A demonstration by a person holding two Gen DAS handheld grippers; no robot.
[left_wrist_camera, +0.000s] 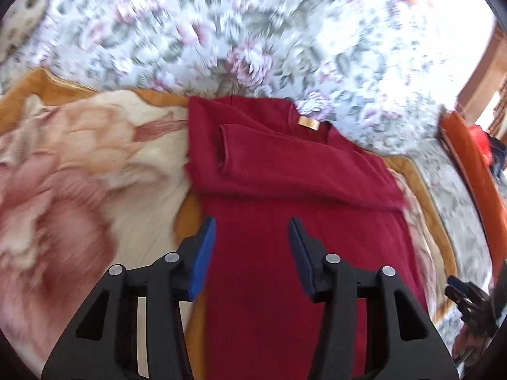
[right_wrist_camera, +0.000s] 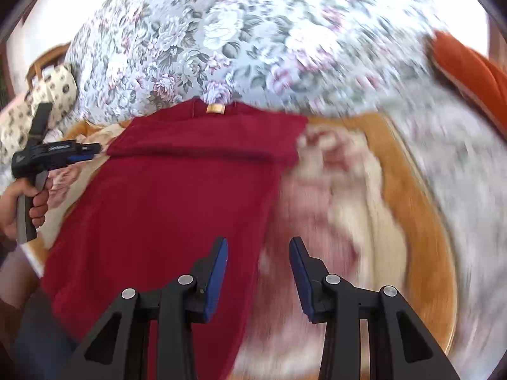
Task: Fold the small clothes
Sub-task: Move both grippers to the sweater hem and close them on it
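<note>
my left gripper (left_wrist_camera: 252, 225) hovers with its jaws apart and nothing between them, above the lower part of a dark red sweater (left_wrist_camera: 285, 205). the sweater lies flat on a peach floral blanket (left_wrist_camera: 79, 174), sleeves folded across its chest. my right gripper (right_wrist_camera: 258, 245) hangs likewise parted and empty over the sweater's right edge.

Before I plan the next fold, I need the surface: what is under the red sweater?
The red sweater lies on a cream, pink-flowered blanket with an orange border, over a floral bedspread. Whatever lies directly beneath the sweater is covered.
</note>
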